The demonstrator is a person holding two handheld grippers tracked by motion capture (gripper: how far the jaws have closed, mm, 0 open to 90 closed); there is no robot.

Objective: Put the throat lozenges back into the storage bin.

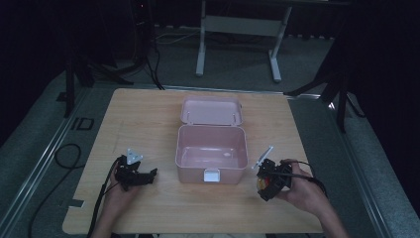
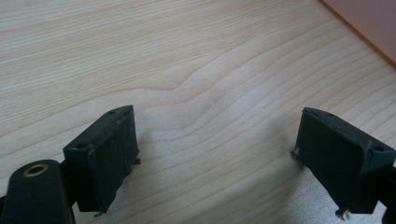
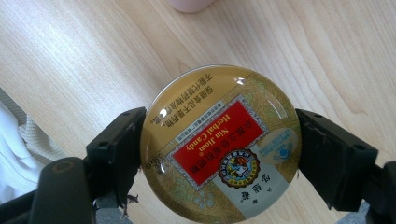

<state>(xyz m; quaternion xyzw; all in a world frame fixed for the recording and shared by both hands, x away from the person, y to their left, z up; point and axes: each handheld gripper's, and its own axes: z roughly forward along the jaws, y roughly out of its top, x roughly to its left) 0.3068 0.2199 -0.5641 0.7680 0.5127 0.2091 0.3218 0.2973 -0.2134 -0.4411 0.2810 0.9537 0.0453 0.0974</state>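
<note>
Candy tin (image 3: 222, 149) — bottom edge cut off — clamped in right hand-held gripper (image 3: 219, 154); left hand-held gripper (image 2: 215, 163) wide open, empty.

Your worktop (image 1: 148, 208) is pale wood with a fine wavy grain and a smooth, matt finish. The candy tin (image 3: 222, 144) looks like glossy metal, its printed gold-and-red lid throwing bright glints. The pink box (image 1: 211, 153) reads as smooth plastic with a soft sheen. Your fingers (image 2: 105, 154) are matt black plastic, slightly rough.

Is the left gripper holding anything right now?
No, the left gripper has its jaws spread apart over bare table.
</note>
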